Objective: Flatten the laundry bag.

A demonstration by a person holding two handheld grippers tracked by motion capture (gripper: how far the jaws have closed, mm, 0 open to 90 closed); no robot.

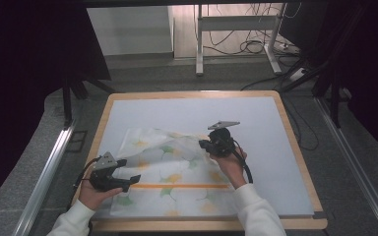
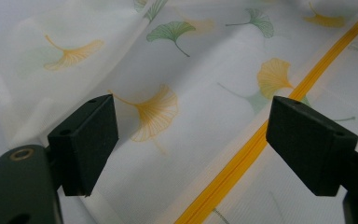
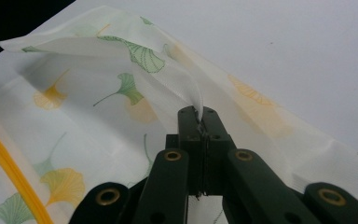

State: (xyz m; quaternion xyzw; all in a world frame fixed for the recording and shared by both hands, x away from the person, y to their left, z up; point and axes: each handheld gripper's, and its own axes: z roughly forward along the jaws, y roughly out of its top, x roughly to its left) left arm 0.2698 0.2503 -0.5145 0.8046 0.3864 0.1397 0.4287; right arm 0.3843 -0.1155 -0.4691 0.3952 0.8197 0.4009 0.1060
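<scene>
From the high view, a thin white zip bag (image 1: 172, 172) printed with ginkgo leaves lay on the white mat of the table (image 1: 295, 216), toward its near left. An orange zipper (image 1: 179, 186) ran left to right across its near part. The left gripper (image 1: 128, 181) hovered at the bag's near left edge, and the right gripper (image 1: 204, 144) sat over the bag's far right part, where the fabric was raised into a fold.

In the left gripper view, the jaws stood wide apart above the bag (image 2: 168, 140), gripping nothing, with the zipper (image 2: 242, 158) running diagonally between them.

In the right gripper view, the jaws were pressed together on a pinch of the fabric (image 3: 193, 100), lifting one corner off the rest. The bag looked light, limp and somewhat sheer; it would likely drape and slide rather than hold shape, so an edge, a corner or the stiffer zipper band seemed the best hold. It lay flat, and whether anything was inside I could not tell.
</scene>
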